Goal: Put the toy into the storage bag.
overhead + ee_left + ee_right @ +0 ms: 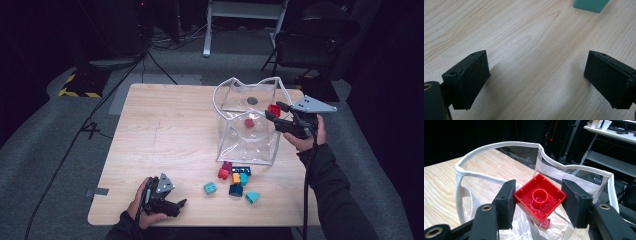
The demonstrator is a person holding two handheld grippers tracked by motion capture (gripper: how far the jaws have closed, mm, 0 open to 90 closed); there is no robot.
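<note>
The right gripper [537,202] clamps a red brick [539,198] over the clear bag [227,130] for dropping in; the left gripper [536,82] rests open-jawed at the table's [165,130] near edge.

No readable text, labels, brands or numbers anywhere; only yellow-black hazard striping [79,85] on floor, upper left of high view.

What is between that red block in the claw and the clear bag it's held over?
Nothing visible. The right claw holds the red block above the clear bag, whose mouth gapes open; one small red piece lies inside.
</note>
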